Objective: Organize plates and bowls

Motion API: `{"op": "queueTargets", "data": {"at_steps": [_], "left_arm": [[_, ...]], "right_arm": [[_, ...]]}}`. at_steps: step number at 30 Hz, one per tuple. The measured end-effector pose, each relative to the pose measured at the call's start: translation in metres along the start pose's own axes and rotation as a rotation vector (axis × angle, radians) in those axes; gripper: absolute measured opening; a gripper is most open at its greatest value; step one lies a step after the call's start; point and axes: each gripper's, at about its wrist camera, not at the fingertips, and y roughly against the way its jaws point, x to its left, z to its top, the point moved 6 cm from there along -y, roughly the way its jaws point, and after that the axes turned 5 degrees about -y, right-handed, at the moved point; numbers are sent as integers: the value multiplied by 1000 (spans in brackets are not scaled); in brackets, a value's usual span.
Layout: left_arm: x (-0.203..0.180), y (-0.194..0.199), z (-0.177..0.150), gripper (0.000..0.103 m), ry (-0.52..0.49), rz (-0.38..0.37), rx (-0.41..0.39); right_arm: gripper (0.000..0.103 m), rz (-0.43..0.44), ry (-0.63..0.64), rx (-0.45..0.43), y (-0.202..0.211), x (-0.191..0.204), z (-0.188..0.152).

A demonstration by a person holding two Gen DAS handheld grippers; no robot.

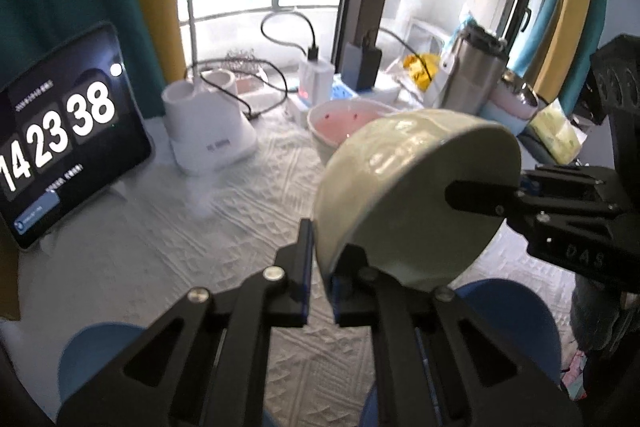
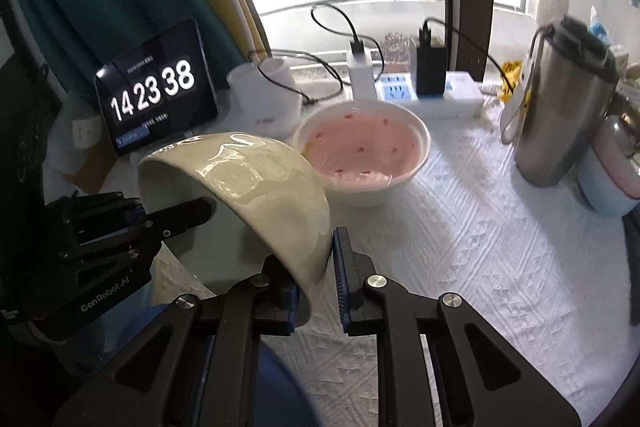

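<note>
While the bench [image 2: 500,247] lies clear beneath, the pale green bowl [image 2: 256,195] hangs tilted above it — left gripper [image 1: 318,269] and right gripper [image 2: 316,275] each clamped on opposite rim edges; level it, then lower both evenly into the pink bowl [image 2: 362,151].

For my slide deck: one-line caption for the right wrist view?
Both grippers, right and left, pinch a tilted pale green bowl's rim above the tablecloth, near a pink bowl.

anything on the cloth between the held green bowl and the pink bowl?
Nothing: in the right wrist view the green bowl overlaps the pink bowl's near-left rim, and only bare white tablecloth shows beside them.
</note>
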Motion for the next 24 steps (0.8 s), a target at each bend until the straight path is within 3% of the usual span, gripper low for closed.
{"op": "queueTargets", "data": {"at_steps": [15, 24], "left_arm": [[-12, 59, 11, 8, 7, 30, -116], [-26, 80, -2, 9, 2, 25, -115]], "right_arm": [[14, -7, 7, -112, 53, 22, 10], [14, 12, -7, -111, 74, 27, -2]]}}
